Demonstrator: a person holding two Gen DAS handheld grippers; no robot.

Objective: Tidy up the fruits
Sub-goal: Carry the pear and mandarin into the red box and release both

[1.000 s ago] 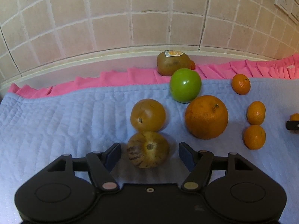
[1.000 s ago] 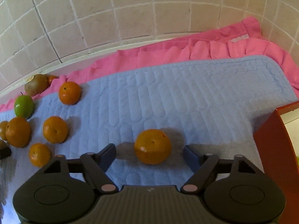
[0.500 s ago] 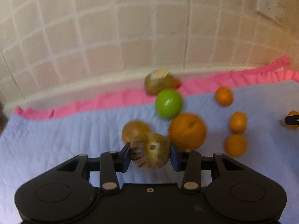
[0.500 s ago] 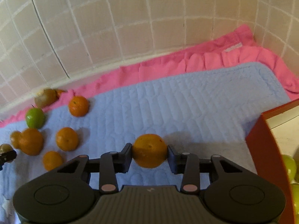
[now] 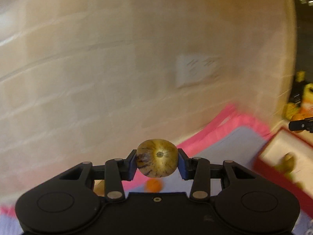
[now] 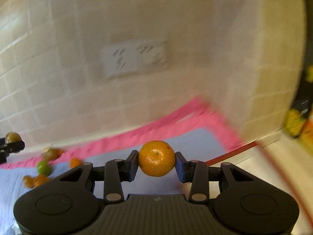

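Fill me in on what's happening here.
A person is sorting fruit with two handheld grippers. The left gripper is shut on a round yellowish fruit with dark purple streaks, held up in the air. The right gripper is shut on a small orange tangerine, also lifted. A red-walled box lies to the right. A green apple and several other fruits are on the blue quilted mat.

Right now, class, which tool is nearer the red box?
Right. The right tool, gripping the orange, is just beside the red box rim. The left tool, gripping the striped fruit, is farther off, left of it.
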